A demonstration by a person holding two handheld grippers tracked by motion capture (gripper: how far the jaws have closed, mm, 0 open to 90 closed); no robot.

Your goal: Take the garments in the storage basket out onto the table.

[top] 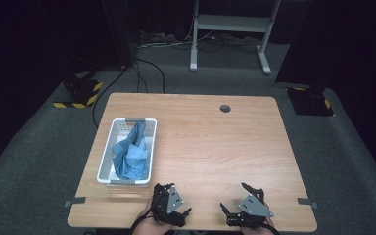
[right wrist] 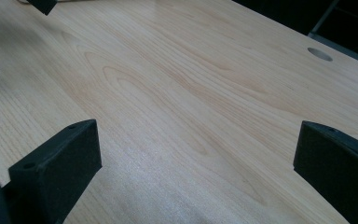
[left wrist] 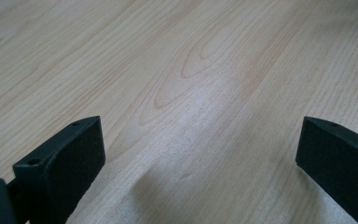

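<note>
I'm holding my left gripper (top: 180, 214) and right gripper (top: 234, 201) spread wide, empty, above the wooden table (top: 215, 142); no readable writing anywhere.

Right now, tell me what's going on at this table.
A person holds a two-jaw gripper in each hand at the near edge of a wooden table. The left gripper and the right gripper both hover over bare wood with their jaws spread wide and nothing between them. A white basket sits toward the table's left side with crumpled blue cloth inside it. Neither gripper is touching the basket or cloth.
</note>
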